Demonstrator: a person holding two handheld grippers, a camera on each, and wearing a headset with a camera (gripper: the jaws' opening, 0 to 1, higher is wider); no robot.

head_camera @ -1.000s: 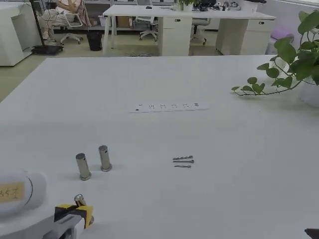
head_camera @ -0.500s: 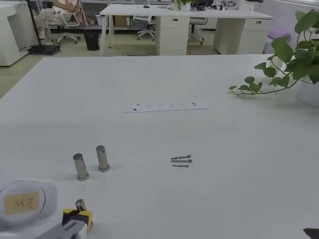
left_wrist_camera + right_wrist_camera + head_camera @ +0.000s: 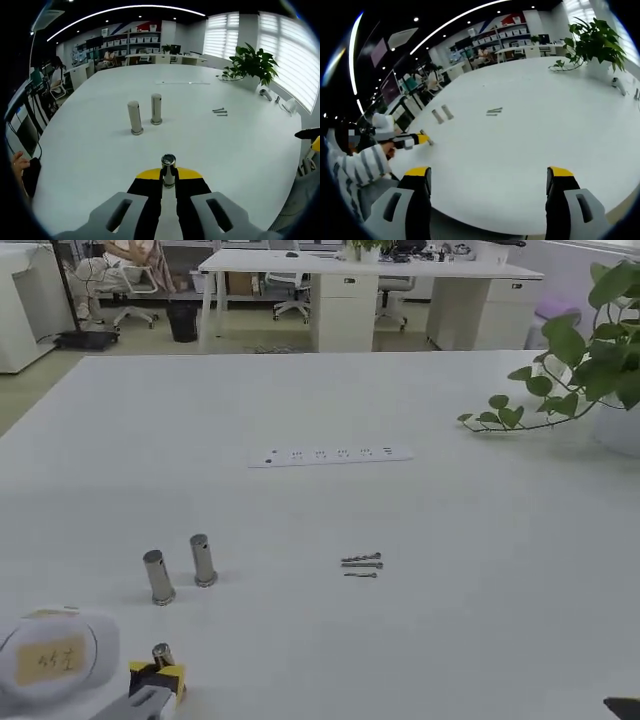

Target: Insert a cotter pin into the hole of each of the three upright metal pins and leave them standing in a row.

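**White table** (image 3: 420,390): spans the frame. **Left gripper** (image 3: 157,678): lower left of the head view, reaching in low and roughly level, jaws clamped on the upright third pin (image 3: 168,169). **Right gripper** (image 3: 488,172): bottom of its own view, jaws spread wide and empty. **Front pin** (image 3: 157,577) and **rear pin** (image 3: 203,560): standing side by side, centre-left. **Cotter pins** (image 3: 361,565): lying mid-frame, untouched. **Risk:** a tilted release would likely topple the third pin, perhaps into its neighbours.
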